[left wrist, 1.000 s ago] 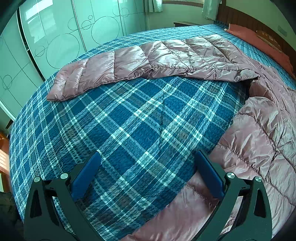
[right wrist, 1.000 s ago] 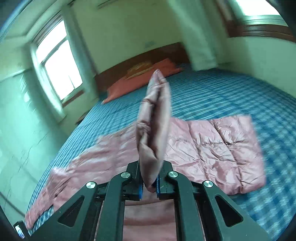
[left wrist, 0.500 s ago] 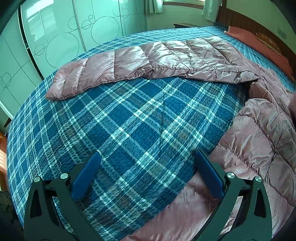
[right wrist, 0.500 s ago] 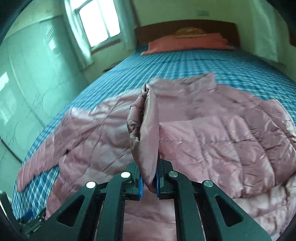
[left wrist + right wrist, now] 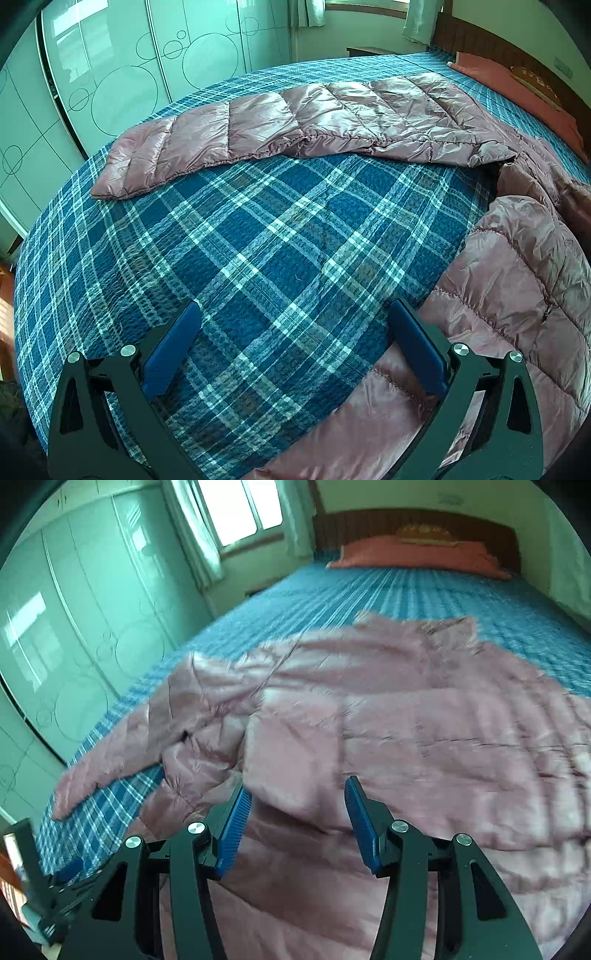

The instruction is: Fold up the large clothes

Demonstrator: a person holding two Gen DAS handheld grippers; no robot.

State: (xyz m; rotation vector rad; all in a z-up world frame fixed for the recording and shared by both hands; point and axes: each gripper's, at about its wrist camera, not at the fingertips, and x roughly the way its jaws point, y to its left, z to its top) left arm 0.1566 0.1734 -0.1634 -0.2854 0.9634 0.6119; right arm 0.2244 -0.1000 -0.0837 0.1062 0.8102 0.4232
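Note:
A pink quilted down jacket [image 5: 406, 716] lies spread on a bed with a blue plaid cover [image 5: 266, 236]. One long sleeve [image 5: 295, 125] stretches across the cover in the left wrist view, and the jacket's body [image 5: 517, 280] bulges at the right. My left gripper [image 5: 293, 347] hangs open over bare plaid, its right finger beside the jacket's edge. My right gripper [image 5: 297, 827] hovers over the folded-over sleeve on the jacket's body; its jaws are opening and the blue pads stand apart, clear of the fabric below.
A mint wardrobe with circle patterns [image 5: 122, 74] runs along the bed's left side. An orange pillow [image 5: 417, 555] and dark wooden headboard [image 5: 417, 520] are at the far end. The left gripper's frame [image 5: 48, 893] shows at the lower left of the right wrist view.
My right gripper swung over the jacket with a sleeve end pinched in it, then let go; the sleeve now lies on the jacket's body. The left gripper stayed in place.

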